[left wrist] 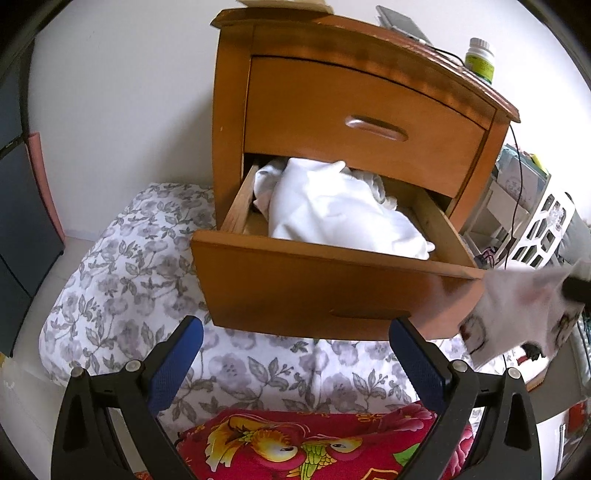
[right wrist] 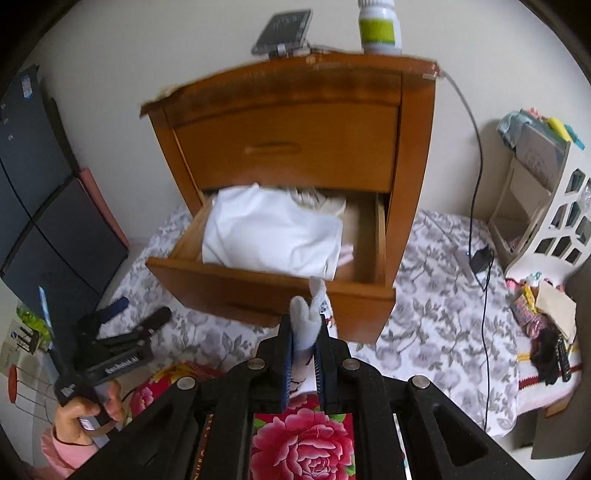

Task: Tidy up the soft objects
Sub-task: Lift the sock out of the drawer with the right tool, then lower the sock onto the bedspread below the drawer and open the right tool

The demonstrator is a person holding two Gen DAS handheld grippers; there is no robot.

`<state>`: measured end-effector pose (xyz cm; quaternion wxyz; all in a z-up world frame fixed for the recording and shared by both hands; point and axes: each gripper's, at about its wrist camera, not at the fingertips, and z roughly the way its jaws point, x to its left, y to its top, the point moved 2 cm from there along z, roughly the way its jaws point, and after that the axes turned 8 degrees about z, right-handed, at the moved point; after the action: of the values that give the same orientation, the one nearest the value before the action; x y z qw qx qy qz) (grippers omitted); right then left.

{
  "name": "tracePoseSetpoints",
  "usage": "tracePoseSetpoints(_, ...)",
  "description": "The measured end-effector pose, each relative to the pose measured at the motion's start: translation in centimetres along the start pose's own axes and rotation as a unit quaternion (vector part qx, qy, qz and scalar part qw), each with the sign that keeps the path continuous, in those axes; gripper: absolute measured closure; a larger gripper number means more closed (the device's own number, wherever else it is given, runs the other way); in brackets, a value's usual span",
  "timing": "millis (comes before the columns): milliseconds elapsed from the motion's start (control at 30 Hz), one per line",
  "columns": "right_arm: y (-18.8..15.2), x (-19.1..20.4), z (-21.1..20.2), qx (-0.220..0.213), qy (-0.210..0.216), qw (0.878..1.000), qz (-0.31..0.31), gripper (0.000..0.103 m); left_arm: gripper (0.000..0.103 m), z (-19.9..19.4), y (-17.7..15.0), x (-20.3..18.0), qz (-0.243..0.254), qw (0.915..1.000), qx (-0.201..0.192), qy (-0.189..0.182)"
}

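A wooden nightstand [left wrist: 354,110] stands with its lower drawer [left wrist: 295,280] pulled out; white folded cloth [left wrist: 332,210] fills its left and middle. My right gripper [right wrist: 303,328] is shut on a small white-grey patterned cloth [right wrist: 301,310], just in front of the drawer front [right wrist: 258,288]. In the left wrist view that cloth [left wrist: 517,317] hangs blurred beside the drawer's right corner. My left gripper [left wrist: 295,328] is open with nothing between its fingers, low in front of the drawer over the floral bedding [left wrist: 122,280]. The right wrist view shows it [right wrist: 138,314] at the left, held by a hand [right wrist: 85,410].
A white bottle with a green label [right wrist: 380,26] and a dark device [right wrist: 284,29] sit on the nightstand top. A black cable [right wrist: 480,184] runs down its right side to a charger. A white rack [right wrist: 546,206] stands right, dark cabinets [right wrist: 37,206] left, a red flowered blanket [left wrist: 306,443] nearest me.
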<state>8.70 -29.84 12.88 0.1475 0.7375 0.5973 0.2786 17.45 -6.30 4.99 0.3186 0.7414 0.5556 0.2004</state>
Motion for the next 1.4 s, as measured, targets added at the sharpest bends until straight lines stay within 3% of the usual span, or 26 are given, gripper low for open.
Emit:
tracePoseSetpoints(267, -2.7, 1.9, 6.5, 0.067, -0.01, 0.998, -0.013, 0.091, 0.002, 0.7, -0.7, 1.2, -0.014, 0.9999, 0.009, 0.001)
tracePoseSetpoints(567, -4.0, 3.3, 12.4, 0.112, -0.013, 0.994, 0.005, 0.091, 0.002, 1.6, -1.3, 2.4, -0.03, 0.9994, 0.02, 0.003)
tracePoseSetpoints(1133, -3.4, 3.3, 16.9, 0.123, -0.035, 0.991, 0.034, 0.091, 0.002, 2.9, -1.9, 2.6, -0.031, 0.9988, 0.037, 0.004)
tracePoseSetpoints(1400, -4.7, 3.5, 18.9, 0.154, -0.034, 0.987, 0.029, 0.091, 0.002, 3.3, -2.1, 2.7, -0.032, 0.9986, 0.042, 0.004)
